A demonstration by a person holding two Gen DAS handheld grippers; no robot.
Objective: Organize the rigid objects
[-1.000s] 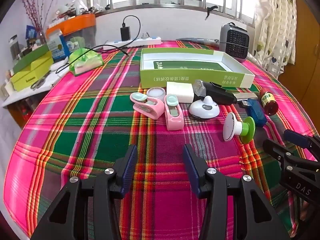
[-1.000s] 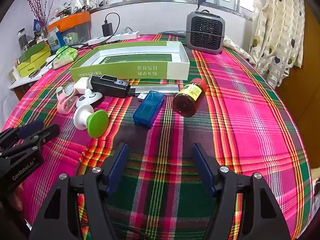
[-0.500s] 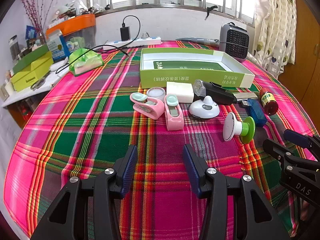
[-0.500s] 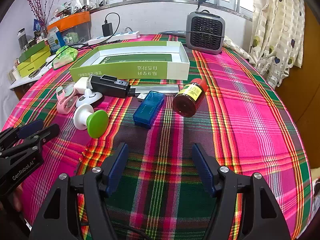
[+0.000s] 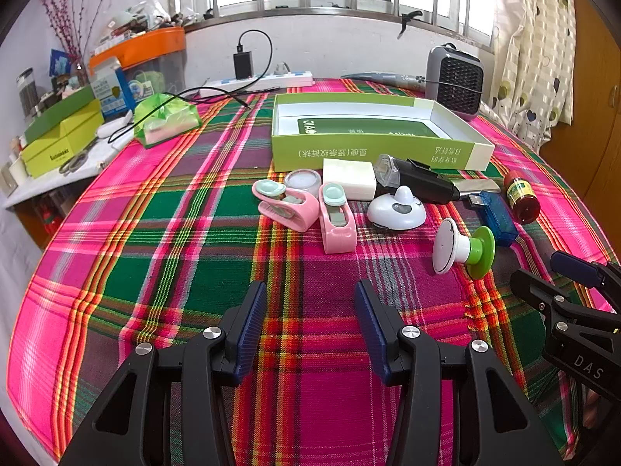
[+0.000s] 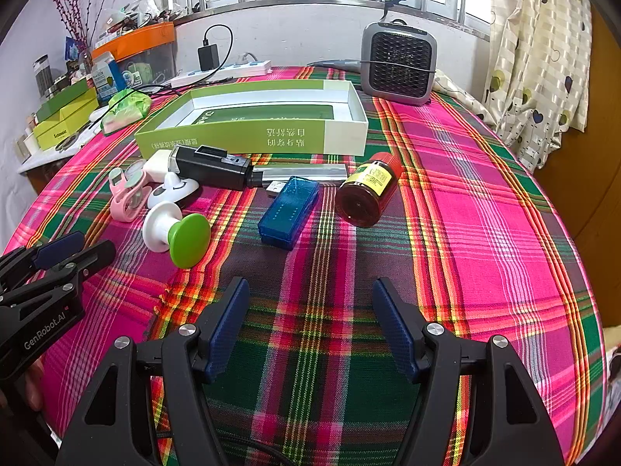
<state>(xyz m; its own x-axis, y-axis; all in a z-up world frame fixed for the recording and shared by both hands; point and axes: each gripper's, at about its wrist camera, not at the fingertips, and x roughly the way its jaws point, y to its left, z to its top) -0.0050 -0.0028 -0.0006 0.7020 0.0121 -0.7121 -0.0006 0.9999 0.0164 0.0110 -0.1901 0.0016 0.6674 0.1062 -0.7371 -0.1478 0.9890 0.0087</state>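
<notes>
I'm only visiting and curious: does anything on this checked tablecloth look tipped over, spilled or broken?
Two things lie tipped: the brown bottle with a red cap is on its side near the green box, and the green-and-white stopper lies on its side too. Nothing looks spilled or broken. The box holds none of the small items, which sit in front of it.

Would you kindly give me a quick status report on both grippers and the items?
Left gripper open, empty. Right gripper open, empty. Green box empty; blue USB device, red-capped bottle and the rest loose on the plaid cloth. Nothing blocking.
</notes>
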